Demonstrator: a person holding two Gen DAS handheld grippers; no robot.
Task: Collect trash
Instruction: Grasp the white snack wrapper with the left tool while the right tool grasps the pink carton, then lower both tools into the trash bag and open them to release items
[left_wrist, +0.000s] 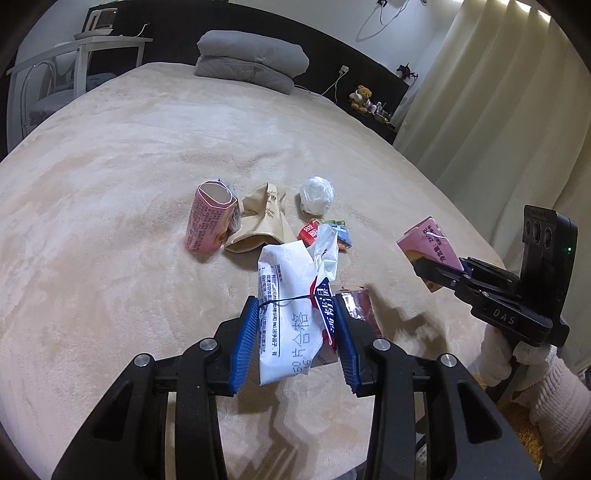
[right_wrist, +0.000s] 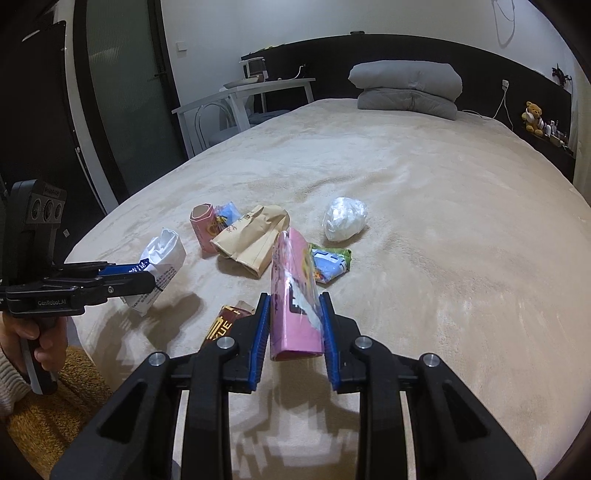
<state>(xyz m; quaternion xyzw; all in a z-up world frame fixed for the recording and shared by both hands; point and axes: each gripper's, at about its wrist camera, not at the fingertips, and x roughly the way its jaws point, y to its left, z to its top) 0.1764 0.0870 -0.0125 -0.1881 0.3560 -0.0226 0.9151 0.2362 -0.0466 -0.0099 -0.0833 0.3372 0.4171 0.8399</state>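
Trash in both grips, and we're mid-collection over the beige plush bed (left_wrist: 129, 184). Our left gripper (left_wrist: 295, 332) has its blue jaws closed on a white crinkled plastic wrapper with blue print (left_wrist: 288, 325), held up above the bed near its front edge. Our right gripper (right_wrist: 295, 332) has its jaws clamped on a pink flattened drink carton (right_wrist: 295, 306), also lifted clear of the cover.

So the step in hand looks like pick-up done, carry-off pending. No bin, bag or basket shows in either view, so we cannot say where these two pieces go; the next move calls for swinging both loads away to wherever the collecting container sits, keeping the squeeze firm since the wrapper is thin and slippery.

Plenty left on the bed's middle: a second pink carton with an open end (left_wrist: 210, 218), a tan paper bag lying open (left_wrist: 262, 218), a white scrunched plastic ball (left_wrist: 316, 195), a small green and blue snack packet (right_wrist: 330, 262), and a dark red foil packet (right_wrist: 225, 321) just beside our right jaws near the front edge.
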